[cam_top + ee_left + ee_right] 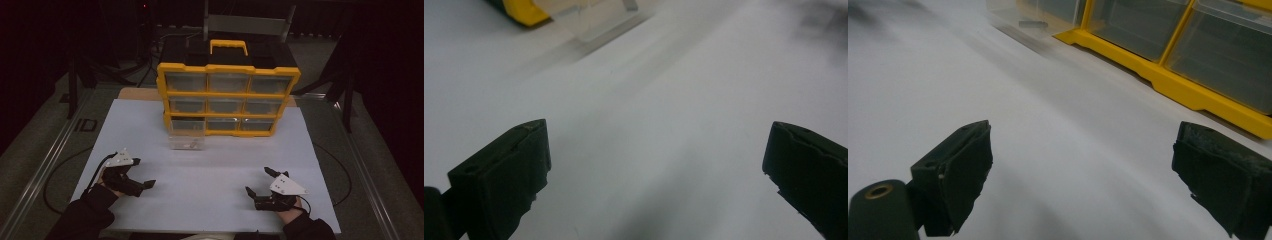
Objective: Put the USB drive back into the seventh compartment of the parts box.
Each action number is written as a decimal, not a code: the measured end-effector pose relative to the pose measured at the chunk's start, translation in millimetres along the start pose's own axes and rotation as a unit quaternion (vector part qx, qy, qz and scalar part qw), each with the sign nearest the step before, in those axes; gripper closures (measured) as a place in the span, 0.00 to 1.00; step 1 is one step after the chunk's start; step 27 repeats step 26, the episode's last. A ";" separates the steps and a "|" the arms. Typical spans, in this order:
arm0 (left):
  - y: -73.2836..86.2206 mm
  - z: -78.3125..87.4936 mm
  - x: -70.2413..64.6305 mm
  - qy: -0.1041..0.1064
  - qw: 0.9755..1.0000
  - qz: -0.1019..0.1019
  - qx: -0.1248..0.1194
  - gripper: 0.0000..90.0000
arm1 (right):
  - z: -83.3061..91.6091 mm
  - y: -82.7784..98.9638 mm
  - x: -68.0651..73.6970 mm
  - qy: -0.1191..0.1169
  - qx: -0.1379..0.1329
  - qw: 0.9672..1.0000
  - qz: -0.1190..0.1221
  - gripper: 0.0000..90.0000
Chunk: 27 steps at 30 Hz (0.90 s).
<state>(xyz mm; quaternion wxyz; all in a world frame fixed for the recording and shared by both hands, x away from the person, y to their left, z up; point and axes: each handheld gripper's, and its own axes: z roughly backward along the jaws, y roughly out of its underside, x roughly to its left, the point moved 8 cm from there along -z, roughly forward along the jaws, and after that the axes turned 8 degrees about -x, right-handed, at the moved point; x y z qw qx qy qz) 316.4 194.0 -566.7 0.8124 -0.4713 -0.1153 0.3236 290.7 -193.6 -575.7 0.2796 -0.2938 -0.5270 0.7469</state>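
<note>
A yellow organiser point(228, 94) with clear drawers stands at the back of the white board point(210, 180). Its bottom-left drawer point(186, 136) is pulled out and holds a small grey part point(190, 145). My left gripper point(144, 172) rests open on the board at the front left, with nothing between its jaws. At the front right my right gripper point(258, 180) is open too and holds nothing. The left gripper view looks between wide-apart jaws point(658, 150) toward the drawer point(594, 17). In the right gripper view the right gripper point(1083, 137) faces the drawer point(1033, 12) and the organiser point(1158, 75).
The organiser has a yellow carry handle point(228, 46) on its black top. Metal rails point(45, 165) run along both sides of the table. Cables point(330, 160) trail from the grippers over the grey table surface. Bare white board lies between the two grippers.
</note>
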 end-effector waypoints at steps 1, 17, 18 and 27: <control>2.8 0.9 0.1 -0.001 1.000 0.001 0.001 0.00 | -0.3 0.0 0.2 0.000 0.000 1.000 0.000 0.10; 28.5 10.7 -4.7 -0.013 1.000 0.000 0.001 0.00 | -0.7 0.7 -0.1 -0.002 0.000 1.000 0.001 0.10; 28.7 11.1 -4.3 -0.014 1.000 -0.003 0.000 0.00 | -0.6 0.9 -0.2 -0.002 0.001 1.000 0.001 0.10; 30.9 11.4 -3.9 -0.022 1.000 -0.004 -0.006 0.00 | -0.9 1.0 0.2 -0.003 0.002 1.000 0.002 0.10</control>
